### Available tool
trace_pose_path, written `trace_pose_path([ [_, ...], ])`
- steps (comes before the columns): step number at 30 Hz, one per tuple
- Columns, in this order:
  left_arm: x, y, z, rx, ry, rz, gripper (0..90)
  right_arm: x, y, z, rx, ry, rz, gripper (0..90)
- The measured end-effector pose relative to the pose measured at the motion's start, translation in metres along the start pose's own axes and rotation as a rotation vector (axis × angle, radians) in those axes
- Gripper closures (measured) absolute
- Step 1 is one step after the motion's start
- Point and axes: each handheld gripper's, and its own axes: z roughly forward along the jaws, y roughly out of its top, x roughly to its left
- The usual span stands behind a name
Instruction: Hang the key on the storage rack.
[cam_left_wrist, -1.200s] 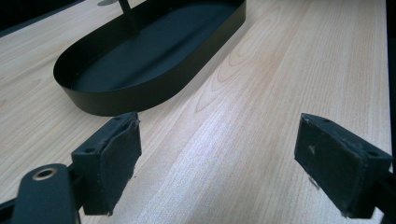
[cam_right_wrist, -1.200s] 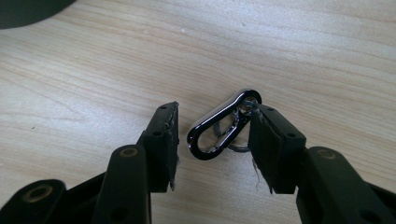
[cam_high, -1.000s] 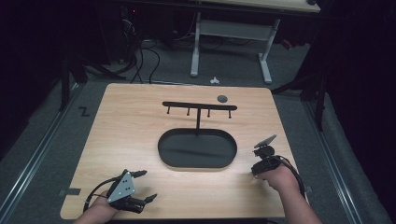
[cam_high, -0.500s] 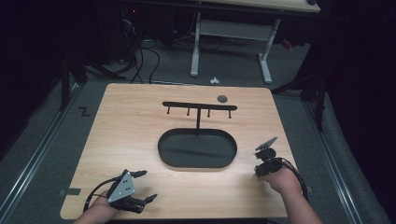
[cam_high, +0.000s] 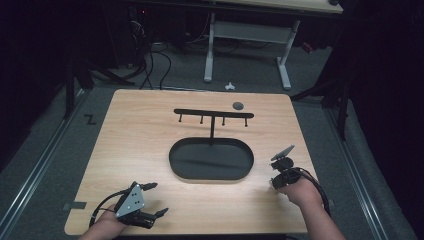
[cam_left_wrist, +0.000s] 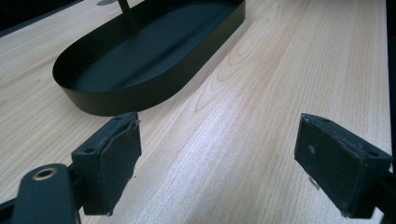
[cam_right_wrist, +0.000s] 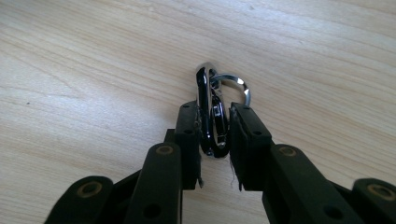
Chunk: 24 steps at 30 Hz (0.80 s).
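The right hand-held gripper (cam_right_wrist: 215, 135) had just been closing, and its pads were clamped on a chrome carabiner (cam_right_wrist: 209, 112) with a key ring (cam_right_wrist: 236, 86) attached. The clip stood on edge on the worktop (cam_high: 150, 150), to the right of the black oval tray (cam_high: 211, 160) and near its front. Pickup was judged complete, but no lift had started.

The hook rack (cam_high: 213, 114) rising from the tray's far rim carried nothing, so the hanging step remained. The left hand-held gripper (cam_high: 150, 200) rested left of the tray near the front edge, jaws wide apart and empty.
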Motion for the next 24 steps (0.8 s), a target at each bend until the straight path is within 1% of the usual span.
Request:
trace_pose_path([
  [3,0.0002,0.0,0.0,0.001,-0.002,-0.001,15.2,-0.0024,-0.0005,-0.001,0.002,0.0,0.011,75.8],
  [5,0.0002,0.0,0.0,0.001,-0.002,-0.002,15.2,-0.004,-0.0013,-0.0008,0.008,-0.003,0.002,80.2],
  [8,0.0,0.0001,0.0001,0.001,0.0,-0.001,15.2,-0.0054,-0.0026,0.0003,0.007,0.0,0.005,83.1],
  [11,0.0001,0.0001,0.0002,0.002,0.0,-0.001,15.2,-0.0057,-0.0036,0.0012,0.012,-0.004,0.007,83.2],
  [20,0.0002,0.0001,0.0002,0.003,-0.001,-0.002,15.2,-0.007,-0.0055,0.0031,0.01,0.005,0.0,83.9],
  [24,0.0,0.0001,0.0003,0.002,0.001,0.0,15.2,-0.0068,-0.0059,0.0047,0.02,-0.005,-0.01,83.3],
])
